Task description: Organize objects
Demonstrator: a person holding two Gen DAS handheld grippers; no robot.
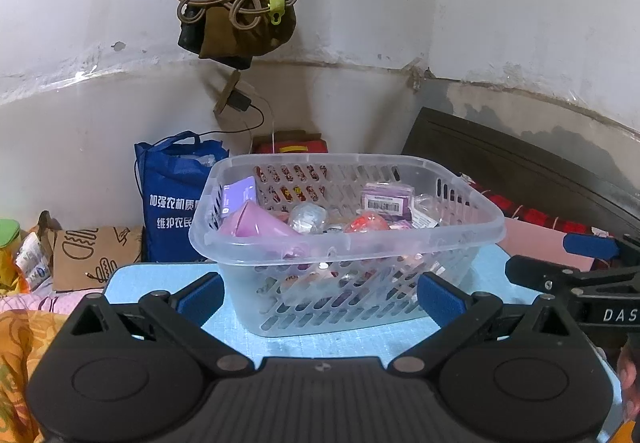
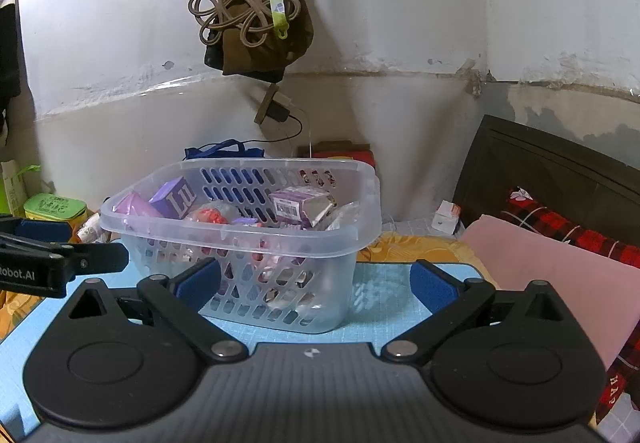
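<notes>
A clear plastic basket (image 1: 472,231) stands on a light blue mat (image 1: 320,343). It holds purple boxes (image 1: 386,199), a pink pouch (image 1: 256,225), a clear ball (image 1: 310,217) and a red item (image 1: 366,223). My left gripper (image 1: 320,297) is open and empty, its pads just in front of the basket's near wall. The basket also shows in the right wrist view (image 2: 360,235), left of centre on the mat (image 2: 380,291). My right gripper (image 2: 314,283) is open and empty, beside the basket's near right corner. Each gripper appears at the edge of the other's view.
A blue tote bag (image 1: 172,199) and a brown paper bag (image 1: 92,259) stand behind the mat on the left. A brown bag with coiled cords (image 1: 236,3) hangs on the wall. A pink cushion (image 2: 560,283) and dark headboard (image 2: 552,171) lie to the right. A green tin (image 2: 54,209) sits far left.
</notes>
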